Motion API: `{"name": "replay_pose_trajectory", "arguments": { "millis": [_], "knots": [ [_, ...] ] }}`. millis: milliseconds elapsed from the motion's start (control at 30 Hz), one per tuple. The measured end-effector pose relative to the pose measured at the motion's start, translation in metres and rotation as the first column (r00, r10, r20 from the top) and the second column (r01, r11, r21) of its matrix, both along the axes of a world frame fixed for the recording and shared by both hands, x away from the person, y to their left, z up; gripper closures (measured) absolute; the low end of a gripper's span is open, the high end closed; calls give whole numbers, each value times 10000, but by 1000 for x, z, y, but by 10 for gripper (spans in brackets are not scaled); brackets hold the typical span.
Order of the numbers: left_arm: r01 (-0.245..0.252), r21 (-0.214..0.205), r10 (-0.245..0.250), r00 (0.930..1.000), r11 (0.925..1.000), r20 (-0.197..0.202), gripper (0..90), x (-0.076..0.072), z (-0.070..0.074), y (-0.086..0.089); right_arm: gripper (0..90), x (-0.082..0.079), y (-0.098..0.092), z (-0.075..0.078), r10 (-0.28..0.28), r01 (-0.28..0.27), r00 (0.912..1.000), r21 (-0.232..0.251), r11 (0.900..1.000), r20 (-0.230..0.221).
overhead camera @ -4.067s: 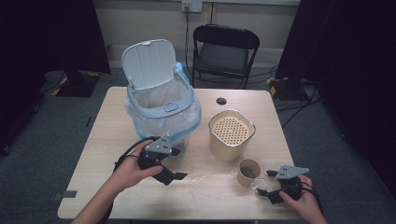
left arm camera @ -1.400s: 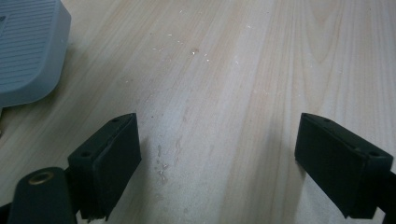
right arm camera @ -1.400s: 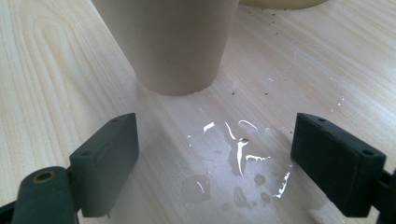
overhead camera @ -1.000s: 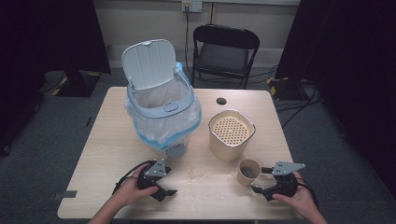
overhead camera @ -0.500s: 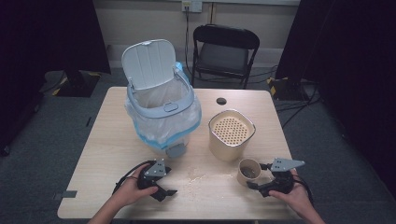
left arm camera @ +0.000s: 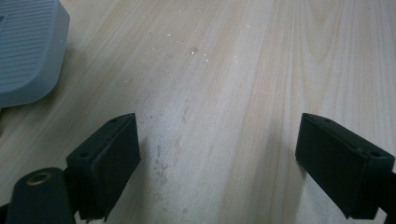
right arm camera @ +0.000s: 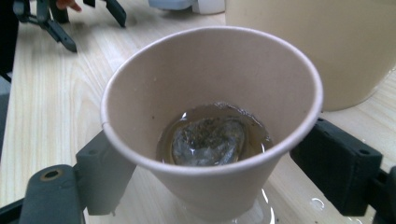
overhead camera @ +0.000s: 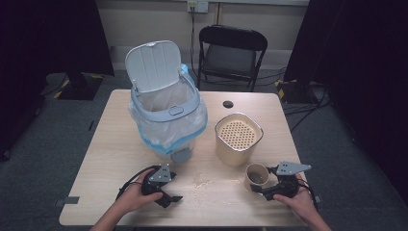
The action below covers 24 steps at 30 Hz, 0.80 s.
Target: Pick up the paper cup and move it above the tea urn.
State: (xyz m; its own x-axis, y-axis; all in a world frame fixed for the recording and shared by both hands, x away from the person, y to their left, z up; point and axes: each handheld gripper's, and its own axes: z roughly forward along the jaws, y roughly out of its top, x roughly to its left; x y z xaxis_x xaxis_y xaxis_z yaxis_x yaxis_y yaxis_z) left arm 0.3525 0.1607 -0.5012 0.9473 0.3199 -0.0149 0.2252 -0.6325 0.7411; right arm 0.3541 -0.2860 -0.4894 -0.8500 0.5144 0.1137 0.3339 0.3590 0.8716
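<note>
Standing near the table's front right edge, a paper cup (right arm camera: 212,126) holds brown liquid and a soaked tea bag (right arm camera: 208,140), just in front of a beige perforated-lid canister (overhead camera: 238,137). The right gripper (overhead camera: 269,188) brackets the cup, its jaws having just been closing with the cup between them, pads beside the walls but not visibly pressing. Across the table (overhead camera: 110,144), the left gripper (overhead camera: 166,195) rests with jaws apart over bare wood, near a lined bin (overhead camera: 166,118) with its lid up.
</note>
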Motion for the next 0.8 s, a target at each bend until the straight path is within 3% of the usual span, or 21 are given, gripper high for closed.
{"name": "replay_pose_trajectory", "arguments": {
  "millis": [367, 400, 800],
  "knots": [
    [-3, 2, 3, 10000, 10000, -10, 130, 0, 0, 0, 174, 1, 2, -4, 24, -33, 9999, 532, 9986, 159],
    [66, 142, -67, 10000, 9999, 60, 128, 1, 0, 0, 180, 1, 3, -5, 51, -61, 9998, 600, 9982, 168],
    [57, 116, -58, 10000, 9999, 48, 128, 0, 0, 0, 230, 1, 7, -5, 197, -226, 9990, 710, 9972, 404]
  ]
}}
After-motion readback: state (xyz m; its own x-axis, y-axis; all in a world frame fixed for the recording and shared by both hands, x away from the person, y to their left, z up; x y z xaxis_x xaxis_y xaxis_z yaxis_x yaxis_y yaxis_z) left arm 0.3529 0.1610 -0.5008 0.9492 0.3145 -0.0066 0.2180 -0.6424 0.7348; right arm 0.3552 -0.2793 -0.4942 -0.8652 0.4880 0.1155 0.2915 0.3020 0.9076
